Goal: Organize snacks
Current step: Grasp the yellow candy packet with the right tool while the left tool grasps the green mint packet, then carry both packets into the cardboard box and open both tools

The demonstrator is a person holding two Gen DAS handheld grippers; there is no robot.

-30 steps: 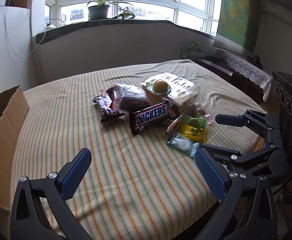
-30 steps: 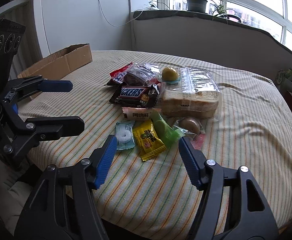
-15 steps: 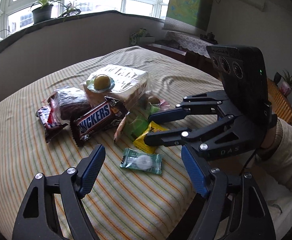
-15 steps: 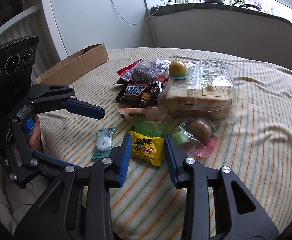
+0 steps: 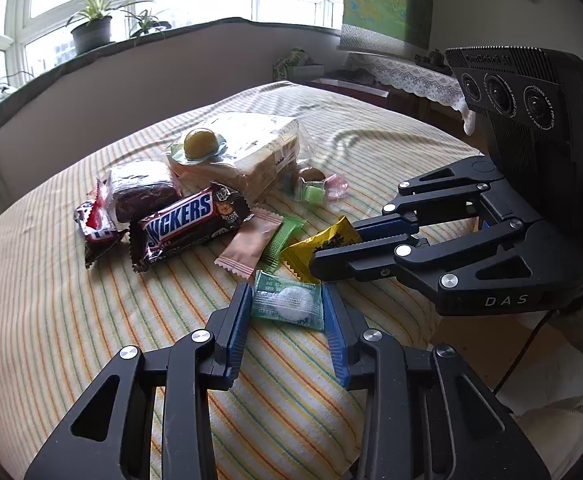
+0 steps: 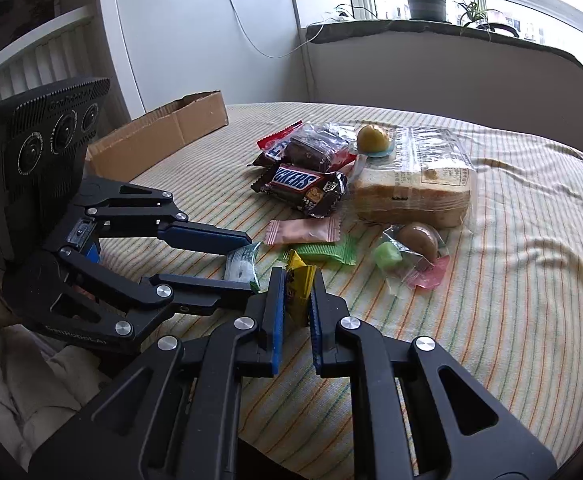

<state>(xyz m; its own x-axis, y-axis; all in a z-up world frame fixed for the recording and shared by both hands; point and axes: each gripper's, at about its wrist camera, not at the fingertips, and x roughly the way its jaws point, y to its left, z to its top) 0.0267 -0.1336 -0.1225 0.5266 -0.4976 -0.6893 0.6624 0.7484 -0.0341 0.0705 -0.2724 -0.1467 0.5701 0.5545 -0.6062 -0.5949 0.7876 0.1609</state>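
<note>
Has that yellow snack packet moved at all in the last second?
Yes. The yellow packet lay flat beside the green wrapper; now it is crumpled upright, nearer the table edge, pinched in the right gripper.

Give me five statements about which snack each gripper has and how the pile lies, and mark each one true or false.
1. The left gripper brackets the green mint packet. True.
2. The right gripper pinches the Snickers bar. False: it pinches the yellow packet.
3. The yellow ball sits on the bagged bread. True.
4. The cardboard box holds the pink packet. False: that packet lies on the striped cloth.
5. The Snickers bar stands upright. False: it lies flat.
</note>
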